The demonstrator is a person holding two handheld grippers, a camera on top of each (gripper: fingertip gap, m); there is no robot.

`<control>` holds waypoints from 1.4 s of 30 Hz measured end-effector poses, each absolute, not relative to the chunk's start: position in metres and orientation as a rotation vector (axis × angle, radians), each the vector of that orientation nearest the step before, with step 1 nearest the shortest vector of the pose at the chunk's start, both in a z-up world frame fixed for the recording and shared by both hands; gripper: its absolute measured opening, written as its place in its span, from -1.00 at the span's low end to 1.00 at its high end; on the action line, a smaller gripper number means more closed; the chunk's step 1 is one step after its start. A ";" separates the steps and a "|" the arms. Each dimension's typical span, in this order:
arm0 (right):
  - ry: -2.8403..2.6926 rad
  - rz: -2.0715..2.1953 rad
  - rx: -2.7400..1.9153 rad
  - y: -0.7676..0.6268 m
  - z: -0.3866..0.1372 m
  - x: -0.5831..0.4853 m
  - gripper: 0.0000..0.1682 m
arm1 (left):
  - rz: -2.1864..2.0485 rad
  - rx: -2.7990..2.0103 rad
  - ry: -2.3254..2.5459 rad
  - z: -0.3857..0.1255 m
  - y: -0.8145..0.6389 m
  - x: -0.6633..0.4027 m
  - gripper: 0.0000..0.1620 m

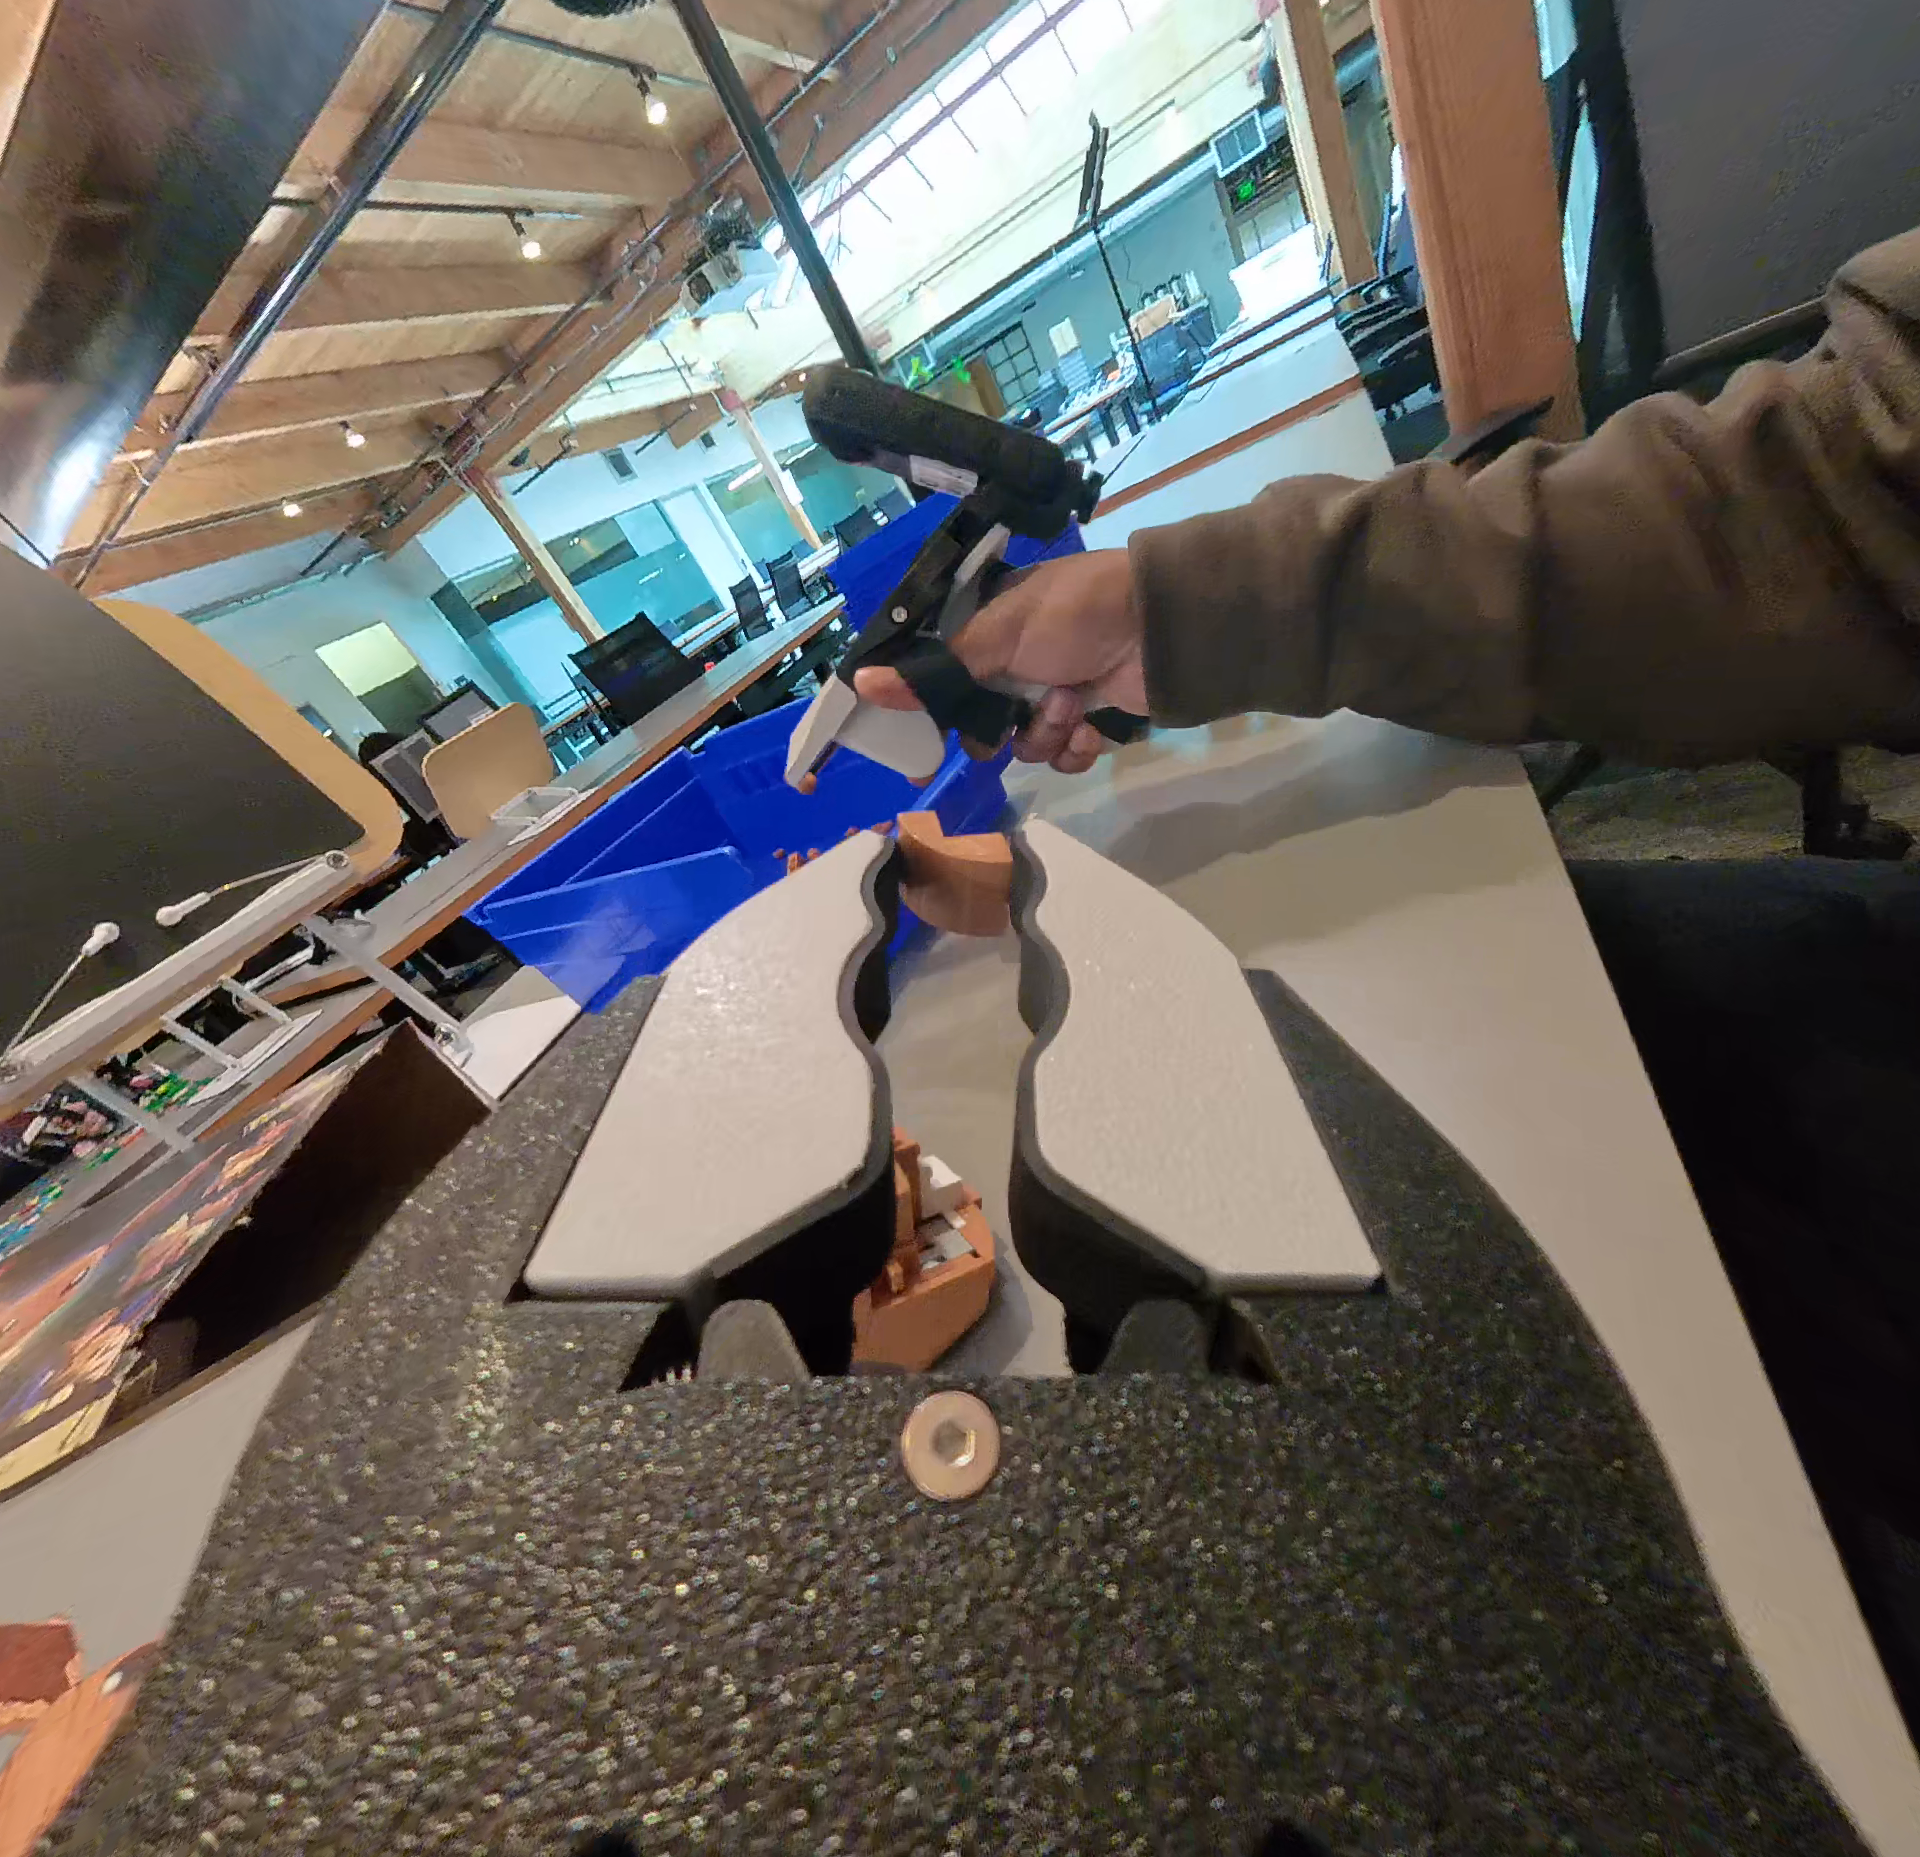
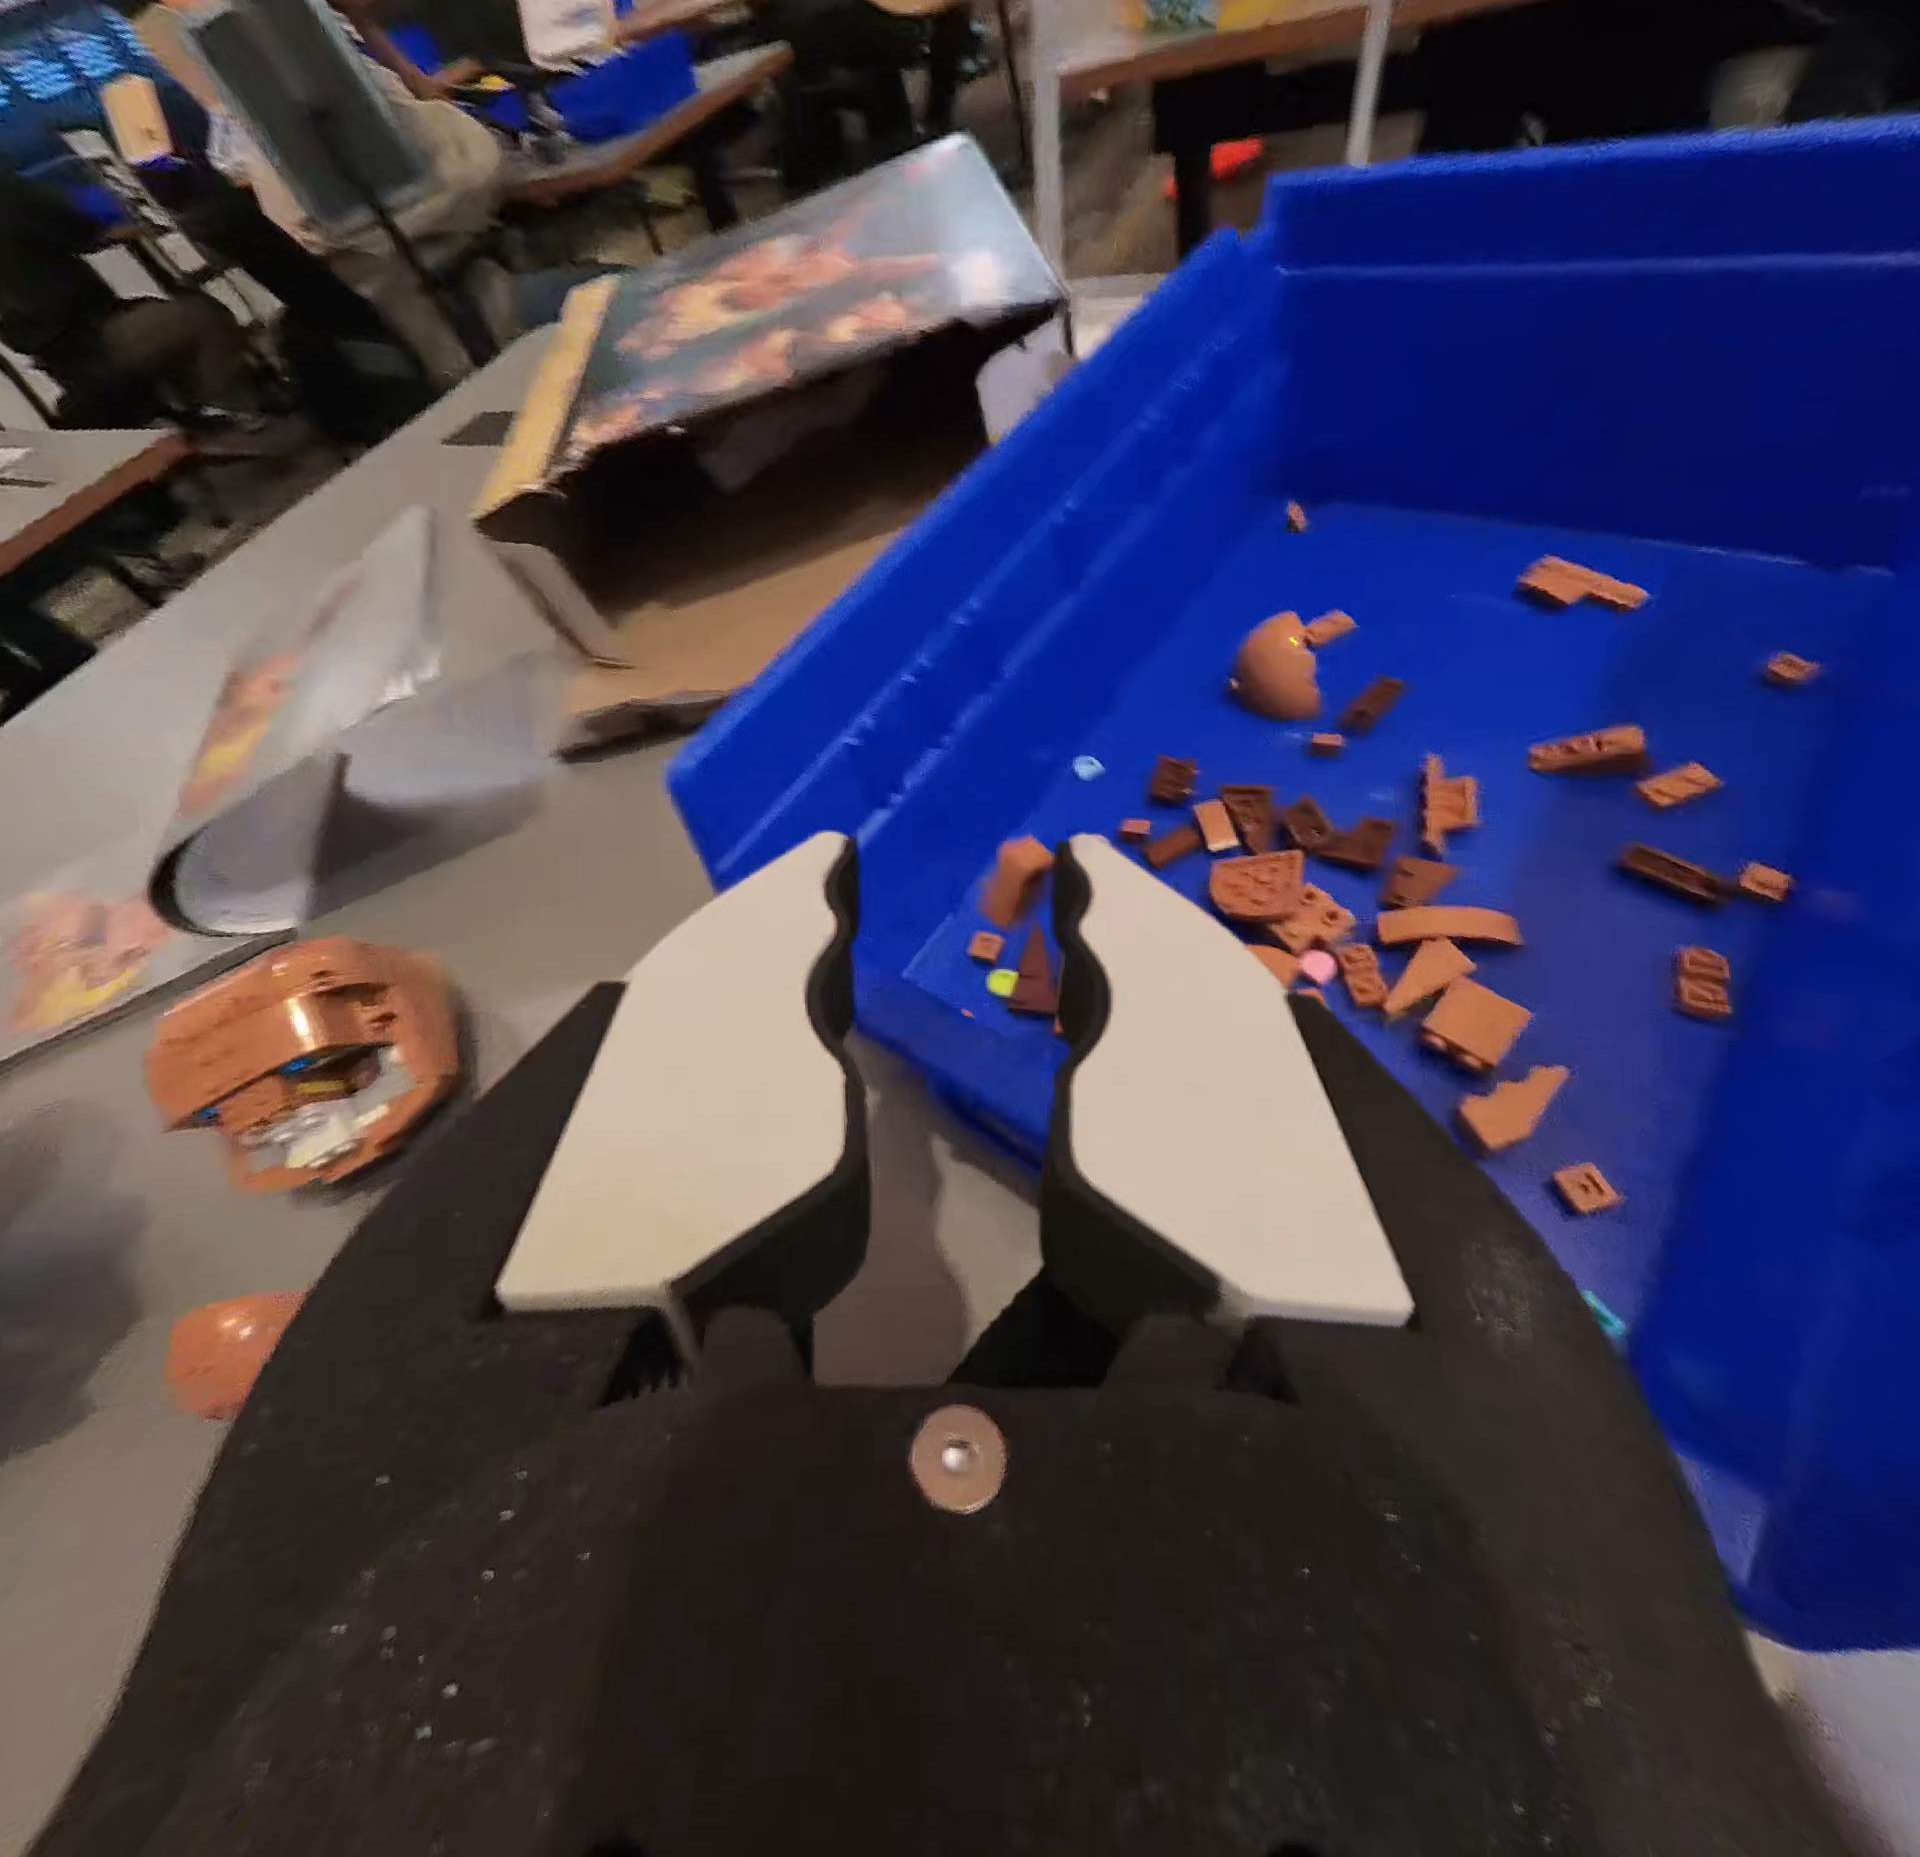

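Note:
My left gripper (image 1: 956,851) is shut on a brown curved brick (image 1: 956,877) and holds it above the grey table (image 1: 1351,1028), close to the blue bin (image 1: 623,872). A brown brick model (image 1: 920,1277) stands on the table under its fingers. My right gripper (image 2: 956,857) is open over the near corner of the blue bin (image 2: 1558,353). A small brown brick (image 2: 1013,877) shows between its tips, by the right finger; I cannot tell if it is falling or lying in the bin. A hand holds this gripper over the bin in the left wrist view (image 1: 805,768).
Several loose brown bricks (image 2: 1455,872) and a brown dome (image 2: 1278,664) lie in the bin. On the table to its left are the brown model (image 2: 301,1059), a brown dome piece (image 2: 223,1350), an open booklet (image 2: 312,685) and a printed cardboard box (image 2: 790,311). Spacing between my two grippers at the tips: around 25 cm.

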State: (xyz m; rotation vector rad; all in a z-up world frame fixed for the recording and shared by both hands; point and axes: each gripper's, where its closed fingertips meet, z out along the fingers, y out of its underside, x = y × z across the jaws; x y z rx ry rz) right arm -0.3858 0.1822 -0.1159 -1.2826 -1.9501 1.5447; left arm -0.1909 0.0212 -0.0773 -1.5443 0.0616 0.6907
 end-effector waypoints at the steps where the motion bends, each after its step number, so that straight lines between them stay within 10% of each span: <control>1: -1.945 1.534 -1.306 0.186 -0.120 -0.389 -0.54 | 0.691 -1.551 0.047 -0.078 0.020 -0.193 -0.76; 23: -1.667 1.074 0.525 0.008 -0.104 -0.210 -0.44 | -0.092 -1.505 -0.413 -0.102 0.021 -0.209 -0.76; 29: -1.587 0.907 0.572 -0.004 -0.110 -0.217 -0.77 | -0.110 -1.593 -0.408 -0.115 0.029 -0.204 -0.79; 42: -1.616 0.862 -0.174 0.141 -0.060 -0.354 -0.78 | -0.070 -1.426 -0.460 -0.094 0.013 -0.218 -0.72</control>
